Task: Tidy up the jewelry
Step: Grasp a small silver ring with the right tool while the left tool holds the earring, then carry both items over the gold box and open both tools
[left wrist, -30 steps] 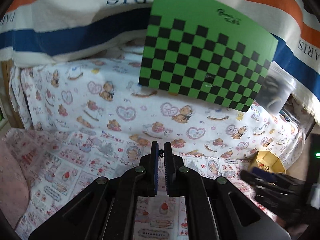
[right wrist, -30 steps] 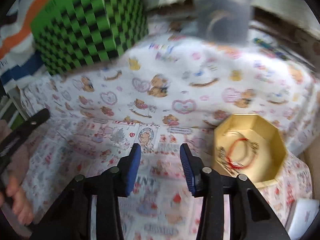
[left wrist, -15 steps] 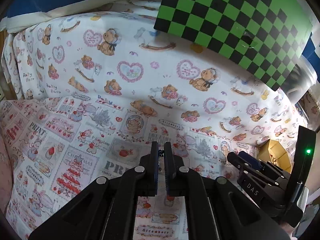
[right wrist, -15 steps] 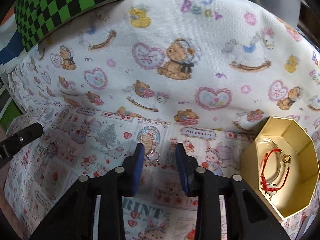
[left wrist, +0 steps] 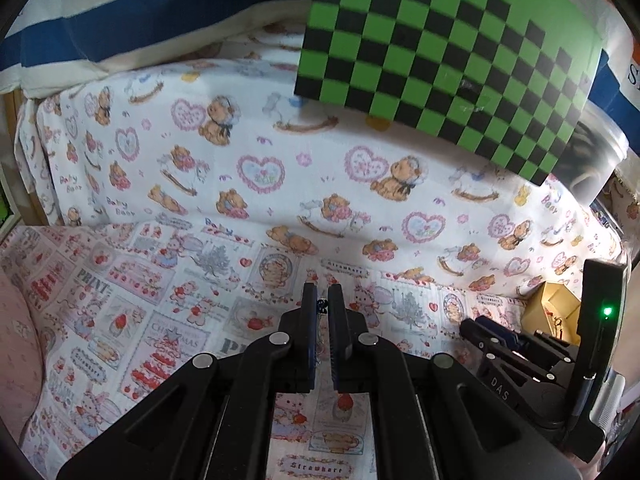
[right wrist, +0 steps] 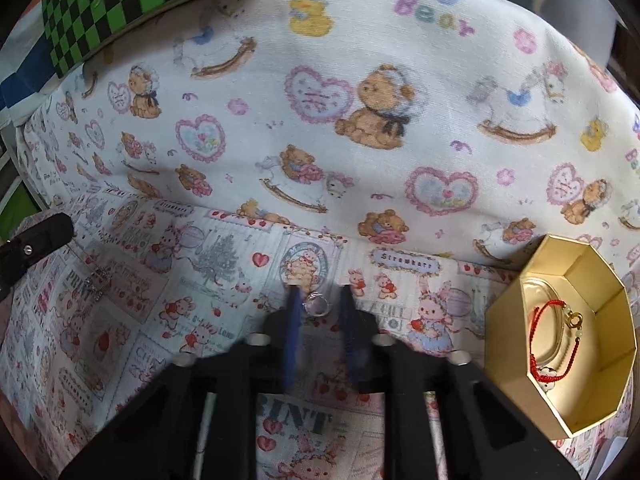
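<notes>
A small silver ring (right wrist: 316,304) lies on the strawberry-print cloth between the blue pads of my right gripper (right wrist: 320,300). Its jaws are closing, and a gap still shows on each side of the ring. My left gripper (left wrist: 322,304) is shut on a tiny dark-beaded piece of jewelry (left wrist: 322,303) at its tips, just above the cloth. One of its fingers (right wrist: 40,236) shows at the left edge of the right wrist view, with a glittering bit (right wrist: 100,280) just beyond it. A gold octagonal box (right wrist: 600,392) at right holds a red cord bracelet (right wrist: 554,344).
A teddy-bear print cloth (right wrist: 360,120) rises as a step behind the flat cloth. A green and black checkered board (left wrist: 440,48) and a clear plastic tub (left wrist: 592,160) stand on top at the back. The right gripper's body (left wrist: 520,360) sits low at right, before the gold box (left wrist: 554,304).
My right gripper has come down to the cloth and its jaws have narrowed around the ring. My left gripper has sunk a little and stayed shut on its small piece.
</notes>
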Tool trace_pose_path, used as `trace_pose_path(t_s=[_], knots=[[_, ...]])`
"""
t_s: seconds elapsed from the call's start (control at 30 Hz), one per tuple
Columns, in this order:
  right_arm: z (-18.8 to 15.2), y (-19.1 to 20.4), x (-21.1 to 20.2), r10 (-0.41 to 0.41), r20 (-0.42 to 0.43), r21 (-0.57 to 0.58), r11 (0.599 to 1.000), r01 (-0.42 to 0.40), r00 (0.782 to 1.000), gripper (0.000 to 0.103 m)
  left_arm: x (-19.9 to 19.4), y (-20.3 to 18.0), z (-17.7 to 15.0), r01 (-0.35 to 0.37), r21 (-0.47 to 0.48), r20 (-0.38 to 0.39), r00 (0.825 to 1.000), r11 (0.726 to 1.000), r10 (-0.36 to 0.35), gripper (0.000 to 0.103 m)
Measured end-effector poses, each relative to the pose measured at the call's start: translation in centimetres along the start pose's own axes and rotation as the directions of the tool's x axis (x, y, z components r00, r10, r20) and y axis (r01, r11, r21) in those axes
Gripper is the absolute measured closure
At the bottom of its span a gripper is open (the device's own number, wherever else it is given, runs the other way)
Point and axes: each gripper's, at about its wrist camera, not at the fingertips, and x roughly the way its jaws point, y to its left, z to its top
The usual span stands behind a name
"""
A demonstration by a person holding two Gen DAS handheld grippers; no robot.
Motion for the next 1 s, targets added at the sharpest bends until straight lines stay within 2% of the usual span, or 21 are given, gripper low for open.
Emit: trace_pose_path(t_s=[0.17, 0.37, 0.6, 0.73, 0.87, 1.0], knots=[[-0.5, -0.5, -0.7, 0.012, 0.021, 0.022, 1.000, -0.013, 1.000, 0.088, -2.1, -0.6, 0.4, -0.007, 0.019, 0.075, 0.997, 1.000, 0.005, 0.099], [-0.6, -0.7, -2.8, 0.065, 0.108, -0.005, 0.998, -0.065, 0.992, 0.088, -4.4, -1.1, 0.7, 0.044, 0.038, 0.146, 0.988, 0.998, -0.049, 0.099], [0.6, -2.7, -6.2, 0.189, 0.216, 0.052, 0.977, -0.205, 0.958, 0.088, -5.9, -1.3, 1.0, 0.065, 0.036, 0.185, 0.980, 0.997, -0.070, 0.099], [0.9, -3.1, -6.4, 0.262, 0.210, 0.074, 0.956, -0.283, 0.942, 0.088, -6.8, -1.3, 1.0, 0.091, 0.036, 0.208, 0.973, 0.995, -0.097, 0.099], [0.7, -3.8, -7.5, 0.293, 0.206, 0.089, 0.944, -0.316, 0.934, 0.088, -7.6, -2.1, 0.8, 0.110, 0.095, 0.237, 0.963, 0.989, -0.130, 0.099], [-0.9, -6.1, -10.2, 0.284, 0.223, 0.073, 0.949, -0.307, 0.933, 0.088, -7.0, -3.3, 0.2, 0.117, 0.132, 0.210, 0.967, 0.984, -0.143, 0.099]])
